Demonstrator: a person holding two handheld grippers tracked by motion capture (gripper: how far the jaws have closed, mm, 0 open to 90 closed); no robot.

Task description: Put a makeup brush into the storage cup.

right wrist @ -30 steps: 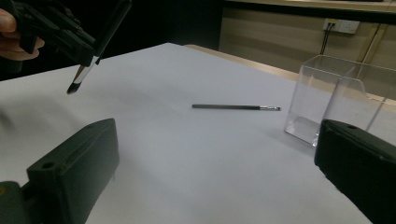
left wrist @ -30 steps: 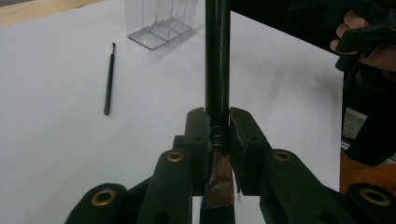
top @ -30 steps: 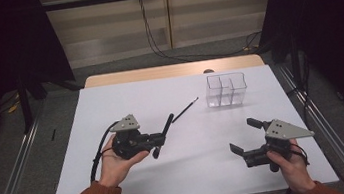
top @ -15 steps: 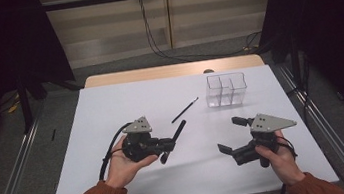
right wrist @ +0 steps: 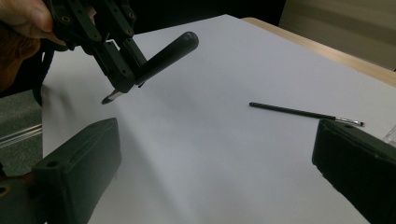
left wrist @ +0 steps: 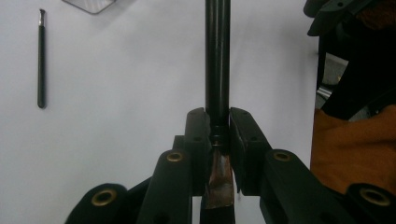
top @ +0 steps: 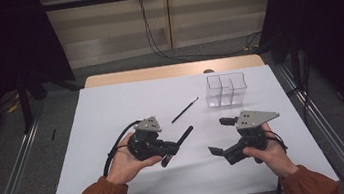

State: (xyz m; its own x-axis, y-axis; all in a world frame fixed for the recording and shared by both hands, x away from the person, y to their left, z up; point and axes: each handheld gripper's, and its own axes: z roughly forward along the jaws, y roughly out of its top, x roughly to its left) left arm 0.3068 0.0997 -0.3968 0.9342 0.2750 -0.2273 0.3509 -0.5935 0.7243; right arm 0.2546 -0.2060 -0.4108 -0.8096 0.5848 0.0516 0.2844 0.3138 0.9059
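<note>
open white table point(top: 112, 115) on the left, thin brush point(top: 185, 110) mid-table, clear divided box point(top: 226, 90) blocking far right

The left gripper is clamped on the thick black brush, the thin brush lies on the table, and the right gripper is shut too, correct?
Not quite: the right gripper is open, jaws wide apart with nothing between them, as the right gripper view shows. The left gripper does clamp the thick black brush, and the thin brush lies on the table.
</note>
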